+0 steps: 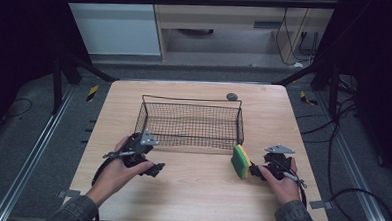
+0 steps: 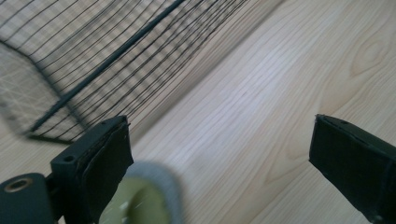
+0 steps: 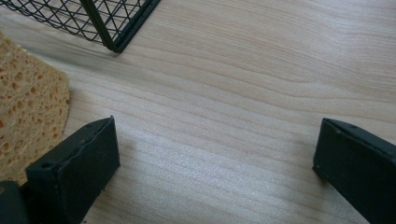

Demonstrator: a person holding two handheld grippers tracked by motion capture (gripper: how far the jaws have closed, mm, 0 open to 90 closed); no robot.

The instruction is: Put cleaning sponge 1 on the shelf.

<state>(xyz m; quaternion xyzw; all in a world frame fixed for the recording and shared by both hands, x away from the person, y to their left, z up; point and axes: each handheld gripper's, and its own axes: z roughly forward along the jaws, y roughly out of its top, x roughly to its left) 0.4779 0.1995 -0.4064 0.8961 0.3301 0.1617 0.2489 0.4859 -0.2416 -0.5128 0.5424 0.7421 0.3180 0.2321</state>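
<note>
A black wire basket (image 1: 191, 121) stands empty in the middle of the wooden table (image 1: 200, 196). A green and yellow sponge (image 1: 241, 161) stands on edge by the basket's front right corner. My right gripper (image 1: 255, 170) is right next to it. In the right gripper view the sponge (image 3: 28, 107) lies outside the left jaw, and the right gripper (image 3: 217, 135) is open over bare wood. My left gripper (image 1: 155, 169) sits off the basket's front left corner. It is open (image 2: 219, 135), with the basket mesh (image 2: 93, 60) to its upper left.
A small grey round object (image 1: 231, 96) lies at the table's far edge behind the basket. A blurred pale-green thing with a grey rim (image 2: 147, 200) shows beside the left jaw. The basket corner (image 3: 109, 28) is close ahead of the right gripper. Bare wood spans the front.
</note>
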